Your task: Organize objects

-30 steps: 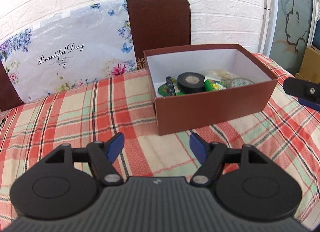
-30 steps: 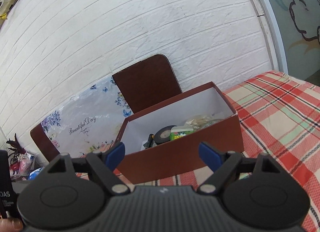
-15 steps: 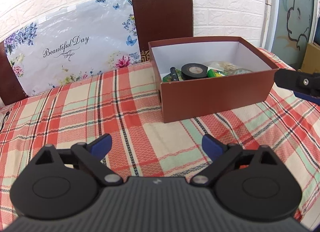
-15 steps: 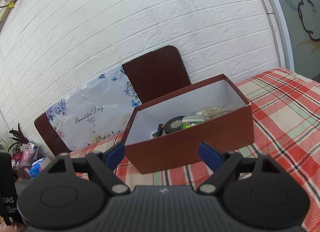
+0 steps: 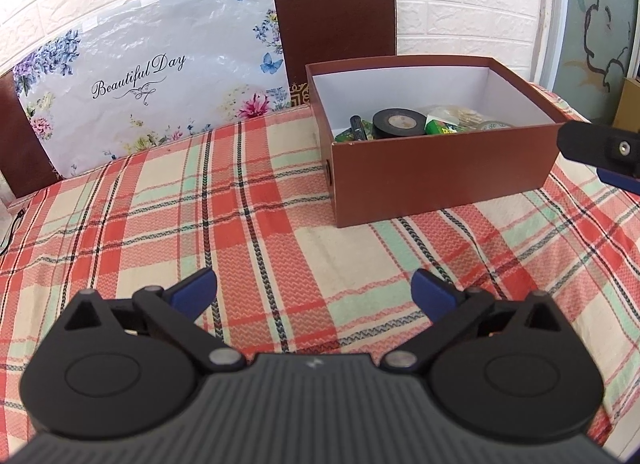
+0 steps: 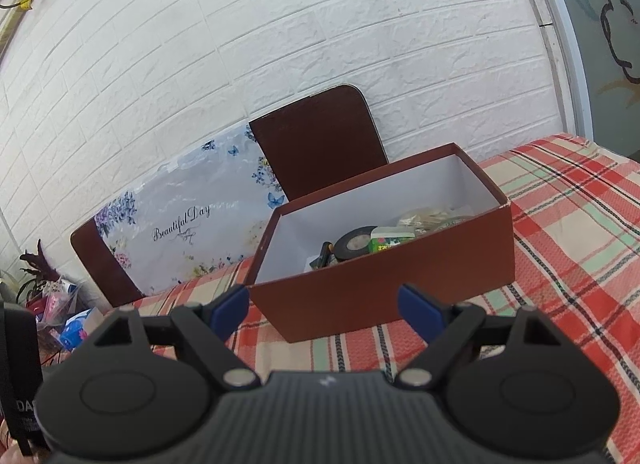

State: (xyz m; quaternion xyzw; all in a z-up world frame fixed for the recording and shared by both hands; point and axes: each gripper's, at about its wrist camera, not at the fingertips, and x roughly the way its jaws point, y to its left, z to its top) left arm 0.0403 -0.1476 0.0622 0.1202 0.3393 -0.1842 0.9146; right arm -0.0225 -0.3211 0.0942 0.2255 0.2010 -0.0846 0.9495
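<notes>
- Two hand-held grippers are hovering empty over the plaid worktop [image 5: 256, 224]; the left hand-held gripper [image 5: 314, 292] has just been opening its jaws, nothing between them.
- Nothing is lying loose; the tape [image 5: 398, 123] and other small items are sitting inside the box [image 5: 440, 180], seemingly already sorted.
- Right hand-held gripper [image 6: 323, 310] is gaping wide, facing the box unobstructed.
</notes>
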